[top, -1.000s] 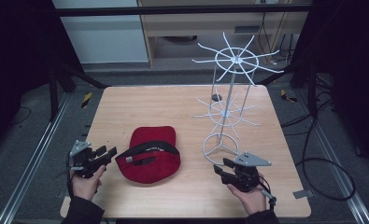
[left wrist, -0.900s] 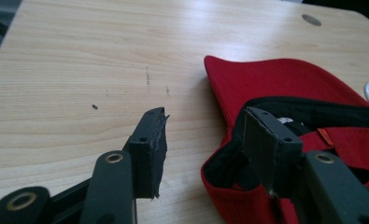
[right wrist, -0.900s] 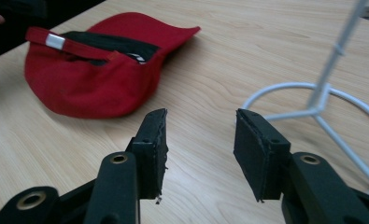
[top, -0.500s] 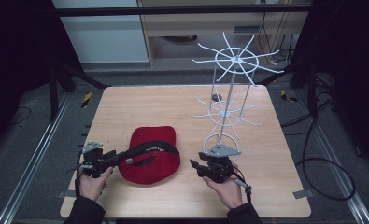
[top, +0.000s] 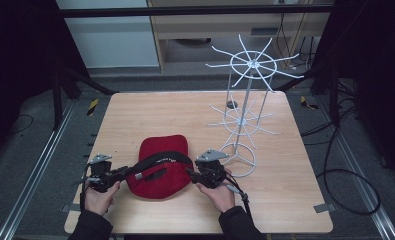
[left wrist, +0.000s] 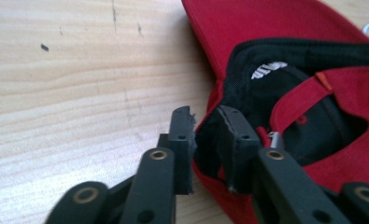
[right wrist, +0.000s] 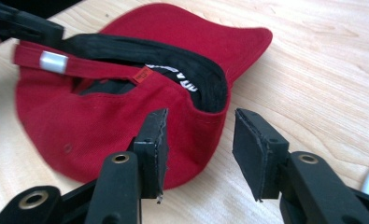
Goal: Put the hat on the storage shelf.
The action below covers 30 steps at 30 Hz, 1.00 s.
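Observation:
A red cap (top: 161, 146) lies upside down at the table's near middle, its black sweatband and back strap facing up. My left gripper (top: 120, 173) is at its left edge; in the left gripper view the gripper (left wrist: 205, 137) is shut on the cap's rim (left wrist: 266, 28), with black lining pinched between the jaws. My right gripper (top: 190, 173) is at the cap's right edge. In the right gripper view it (right wrist: 198, 144) stands open, its jaws straddling the cap's side (right wrist: 102, 121) without pressing it.
A white wire display rack (top: 247, 100) with two tiers of spokes stands at the right, its ring base (top: 245, 172) just right of my right hand. The wooden table (top: 185, 110) stretches bare behind the cap. Cables lie on the floor at right.
Both grippers have moved inward to the cap. The left one has shut on its left rim. The right one came from beside the rack base to the cap's right edge.

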Motion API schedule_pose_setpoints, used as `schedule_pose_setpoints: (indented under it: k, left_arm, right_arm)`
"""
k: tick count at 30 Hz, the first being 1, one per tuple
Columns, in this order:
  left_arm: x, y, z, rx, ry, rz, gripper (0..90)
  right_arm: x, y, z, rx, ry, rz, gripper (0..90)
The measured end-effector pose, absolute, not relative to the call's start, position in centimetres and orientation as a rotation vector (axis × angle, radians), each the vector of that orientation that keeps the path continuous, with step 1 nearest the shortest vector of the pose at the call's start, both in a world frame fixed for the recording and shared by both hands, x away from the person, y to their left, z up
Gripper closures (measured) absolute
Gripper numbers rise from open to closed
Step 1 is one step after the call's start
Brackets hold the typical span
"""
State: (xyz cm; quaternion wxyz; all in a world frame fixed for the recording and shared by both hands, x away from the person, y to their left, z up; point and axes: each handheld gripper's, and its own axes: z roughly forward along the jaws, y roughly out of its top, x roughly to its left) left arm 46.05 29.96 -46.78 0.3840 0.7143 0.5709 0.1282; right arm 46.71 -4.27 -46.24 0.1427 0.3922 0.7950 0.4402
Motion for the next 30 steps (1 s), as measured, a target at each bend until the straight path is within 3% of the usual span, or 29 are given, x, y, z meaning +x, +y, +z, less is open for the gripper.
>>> schedule_pose_setpoints:
  k: [11,17,27,30]
  left_arm:
    - [46.0,29.6,-47.1,1.883,1.437,0.322,87.5]
    - [45.9,29.4,-47.2,1.900,1.399,0.296,87.8]
    - [45.6,28.8,-47.2,1.928,1.350,0.281,87.2]
    - [45.4,29.0,-46.6,1.889,1.318,0.287,79.5]
  right_arm:
    - [47.4,-4.3,-47.8,1.204,2.303,1.214,60.6]
    - [47.7,-4.6,-48.0,1.224,2.304,1.244,83.3]
    - [47.0,-4.7,-46.0,1.106,2.207,1.345,86.3]
    - [46.7,-4.7,-45.4,1.075,2.213,1.356,86.3]
